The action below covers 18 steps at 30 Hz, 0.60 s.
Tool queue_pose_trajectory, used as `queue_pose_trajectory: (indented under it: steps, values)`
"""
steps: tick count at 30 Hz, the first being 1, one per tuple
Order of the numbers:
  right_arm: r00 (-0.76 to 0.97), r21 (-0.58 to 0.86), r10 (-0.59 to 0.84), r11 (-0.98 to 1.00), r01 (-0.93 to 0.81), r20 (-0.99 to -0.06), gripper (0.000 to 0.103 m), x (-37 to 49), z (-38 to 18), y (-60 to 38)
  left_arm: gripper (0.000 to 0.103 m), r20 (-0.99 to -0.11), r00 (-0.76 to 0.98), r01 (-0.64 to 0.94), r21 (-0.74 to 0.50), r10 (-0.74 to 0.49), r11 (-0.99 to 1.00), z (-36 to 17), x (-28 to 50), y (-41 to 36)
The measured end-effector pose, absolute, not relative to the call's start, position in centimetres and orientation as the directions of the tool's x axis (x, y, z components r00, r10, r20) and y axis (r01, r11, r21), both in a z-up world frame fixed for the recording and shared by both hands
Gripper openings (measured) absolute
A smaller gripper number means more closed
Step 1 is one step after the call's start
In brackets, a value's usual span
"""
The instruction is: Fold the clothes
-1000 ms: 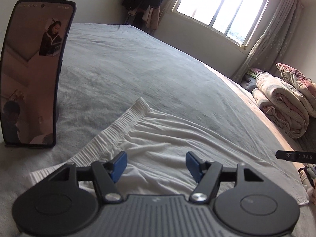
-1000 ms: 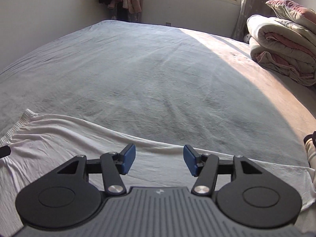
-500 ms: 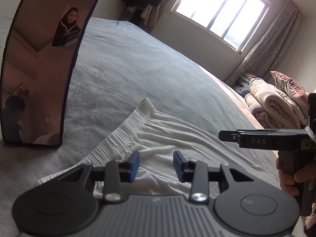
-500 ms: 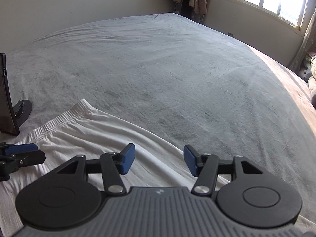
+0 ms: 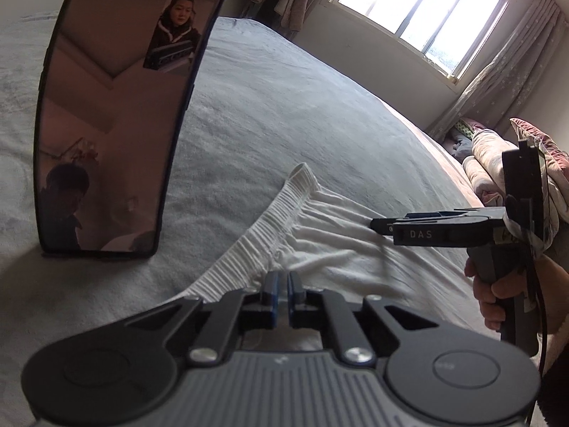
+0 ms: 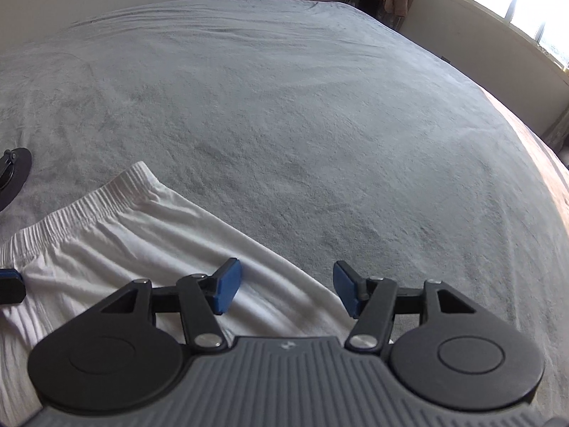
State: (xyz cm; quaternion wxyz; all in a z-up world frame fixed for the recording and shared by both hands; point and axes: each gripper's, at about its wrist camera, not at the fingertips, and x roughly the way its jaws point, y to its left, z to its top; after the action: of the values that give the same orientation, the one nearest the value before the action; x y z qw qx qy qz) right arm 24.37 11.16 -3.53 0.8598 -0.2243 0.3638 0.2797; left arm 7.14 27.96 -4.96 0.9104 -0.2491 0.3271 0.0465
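Lying flat on the grey bed (image 5: pixel 320 114), a white garment (image 5: pixel 341 249) with a ribbed elastic waistband (image 5: pixel 249 245) is recorded in the left wrist view. The left gripper (image 5: pixel 282 297) is seen with its blue pads brought almost together at the waistband's near edge; its jaws have just been closing, and white cloth appears pinched between the pads. A phone (image 5: pixel 117 114) is propped upright on a stand to the left of the garment, just beside the waistband. The right gripper (image 5: pixel 382 226) is seen from the side at the right, held by a hand (image 5: pixel 498 291) and poised just over the cloth beyond the waistband. A window (image 5: pixel 423 10), a curtain (image 5: pixel 498 82) and folded quilts (image 5: pixel 483 178) are noted at the far right.

Right wrist view: the right gripper (image 6: pixel 286 290) is recorded with its jaws standing apart, having just been opening slightly, with nothing held between the blue pads. The garment (image 6: pixel 117 249) lies beneath and to the left of it, waistband (image 6: pixel 78 213) at the far left. The left gripper's tip (image 6: pixel 10 286) is visible at the left edge, on the cloth. The phone stand's round base (image 6: pixel 16 172) rests on the bed (image 6: pixel 320 106) beyond the waistband.
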Motion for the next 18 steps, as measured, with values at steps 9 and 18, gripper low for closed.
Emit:
queue_pose_trajectory:
  steps: [9, 18]
  values:
    - [0.492, -0.052, 0.355, 0.769, -0.638, -0.795, 0.015, 24.9, -3.5, 11.3, 0.002, -0.652, 0.755, -0.252, -0.384, -0.067, 0.888, -5.4, 7.8, 28.3]
    - [0.498, 0.022, 0.383, 0.809, -0.588, -0.778, 0.002, 22.4, 0.2, 10.3, 0.002, -0.656, 0.754, -0.235, -0.324, -0.038, 0.916, -5.3, 7.6, 27.8]
